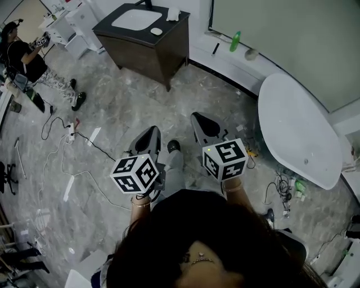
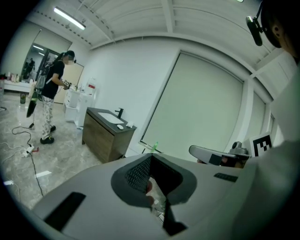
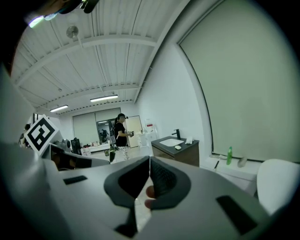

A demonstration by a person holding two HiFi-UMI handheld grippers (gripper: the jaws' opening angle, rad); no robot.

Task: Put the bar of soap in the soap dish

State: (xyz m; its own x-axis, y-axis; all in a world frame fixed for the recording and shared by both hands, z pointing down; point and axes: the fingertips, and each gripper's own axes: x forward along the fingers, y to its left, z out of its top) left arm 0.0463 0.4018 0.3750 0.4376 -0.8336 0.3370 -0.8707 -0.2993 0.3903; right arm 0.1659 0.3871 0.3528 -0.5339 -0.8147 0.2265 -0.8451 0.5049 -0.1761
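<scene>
**Left tongs** (image 2: 151, 157): jaws together, nothing between them. **Right tongs** (image 3: 150, 160): jaws likewise together and empty. Both were held side by side above the marble floor (image 1: 112, 107), pointing toward a dark vanity (image 1: 147, 48) well ahead.

On its worktop (image 1: 106, 25) sat a white basin (image 1: 135, 19). Just right of the basin lay a small white oval (image 1: 156, 31); whether it was soap or dish could not be told. A second white item (image 1: 172, 14) lay near the back corner.

Right of the vanity, a green bottle (image 1: 235, 41) stood on a low ledge (image 1: 222, 64) along the wall, with a white bathtub (image 1: 298, 132) further right. A person (image 1: 25, 62) stood at far left, and cables (image 1: 84, 140) trailed over the floor.
</scene>
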